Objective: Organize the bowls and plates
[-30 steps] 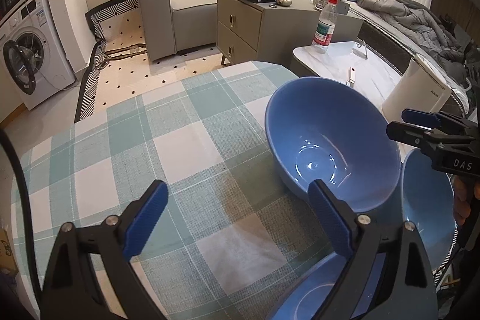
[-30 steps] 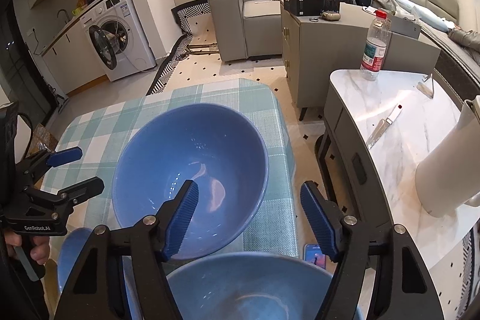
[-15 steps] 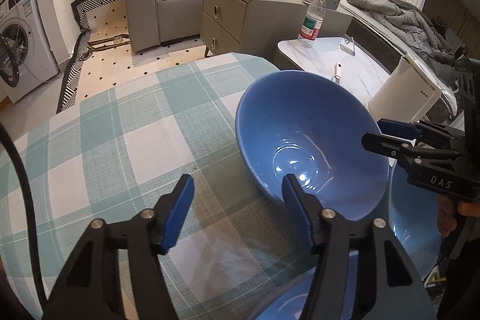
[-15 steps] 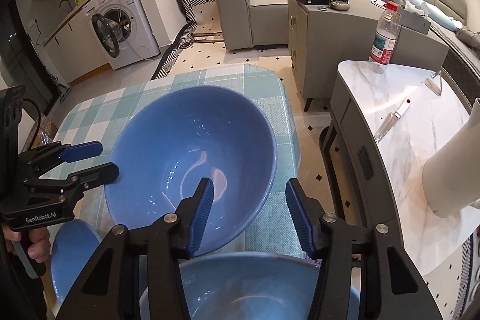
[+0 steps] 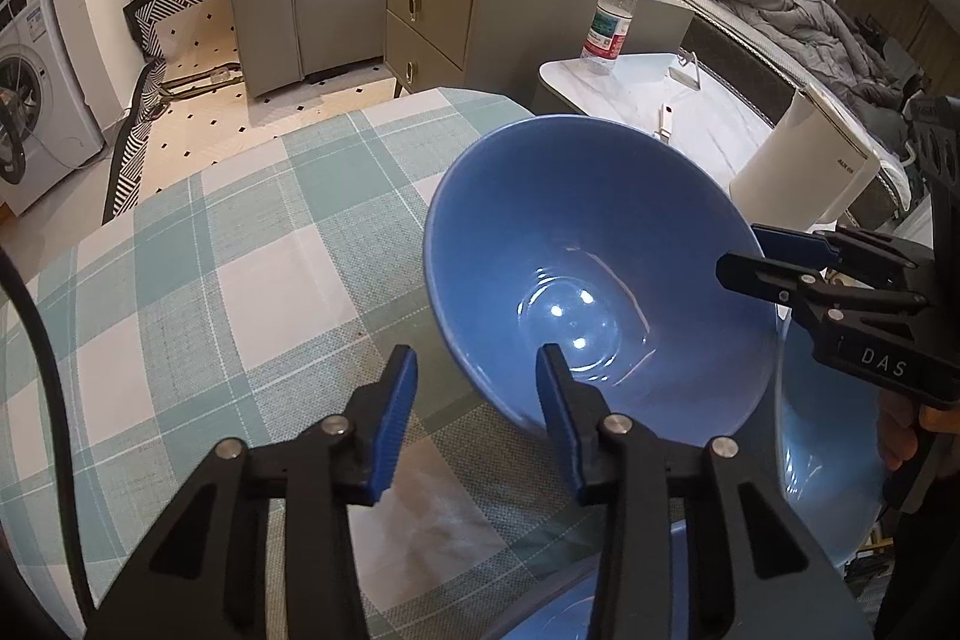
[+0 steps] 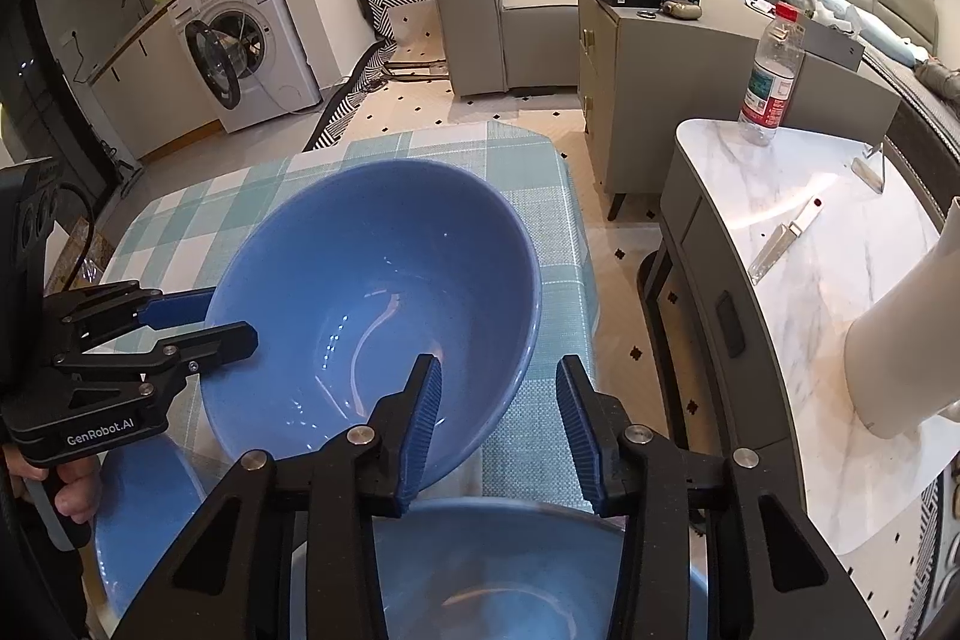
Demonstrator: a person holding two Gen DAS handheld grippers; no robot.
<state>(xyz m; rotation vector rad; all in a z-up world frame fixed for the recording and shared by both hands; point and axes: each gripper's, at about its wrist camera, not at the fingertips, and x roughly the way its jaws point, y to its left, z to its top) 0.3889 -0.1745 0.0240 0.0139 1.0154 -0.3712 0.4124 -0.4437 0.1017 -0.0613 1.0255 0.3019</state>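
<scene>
Bowl (image 5: 594,280) near the checked tablecloth's (image 5: 240,280) far corner sits tilted; our left gripper (image 5: 477,415) and right gripper (image 6: 498,424) are closing astride opposite rims, not yet pinching—uneven squeeze could tip it.

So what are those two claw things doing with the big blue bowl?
A person holds a gripper in each hand. The left gripper and the right gripper each straddle the rim of the big blue bowl on the checked tablecloth, on opposite sides. Both sets of jaws are closing, but neither pinches the rim yet. A second blue dish and a third blue dish sit nearby.
</scene>
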